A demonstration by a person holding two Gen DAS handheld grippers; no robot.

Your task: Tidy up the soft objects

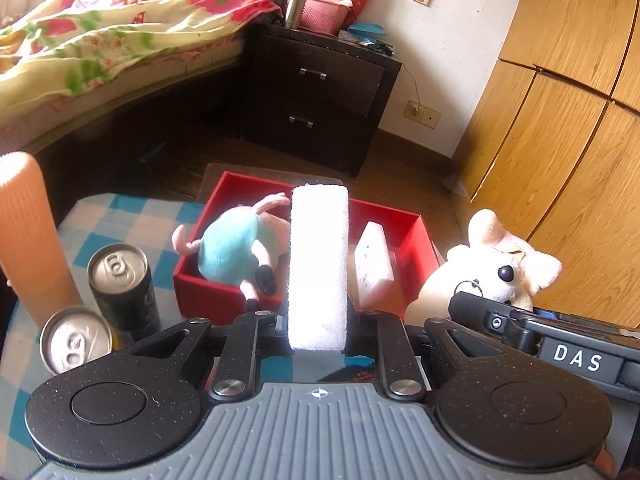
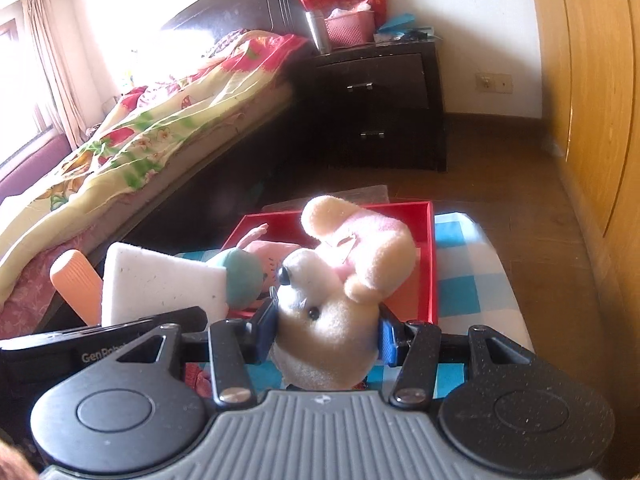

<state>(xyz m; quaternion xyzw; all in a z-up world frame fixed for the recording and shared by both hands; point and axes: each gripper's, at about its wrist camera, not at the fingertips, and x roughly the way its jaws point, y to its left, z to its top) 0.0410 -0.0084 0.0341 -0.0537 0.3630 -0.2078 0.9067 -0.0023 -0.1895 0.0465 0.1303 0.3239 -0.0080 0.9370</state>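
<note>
My left gripper (image 1: 318,320) is shut on a white sponge block (image 1: 319,264), held upright just in front of the red box (image 1: 416,236). The box holds a pig plush in a teal dress (image 1: 236,250) and a second white sponge (image 1: 374,264). My right gripper (image 2: 326,330) is shut on a cream dog plush (image 2: 332,320) with pink ears, held in front of the red box (image 2: 428,264). The dog plush also shows at the right of the left wrist view (image 1: 492,268). The held sponge shows at the left of the right wrist view (image 2: 160,284).
Two drink cans (image 1: 120,280) (image 1: 74,342) and an orange ribbed cylinder (image 1: 28,236) stand on the blue checked cloth (image 1: 132,220) to the left. Behind are a bed (image 1: 100,48), a dark nightstand (image 1: 320,96) and a wooden wardrobe (image 1: 560,100).
</note>
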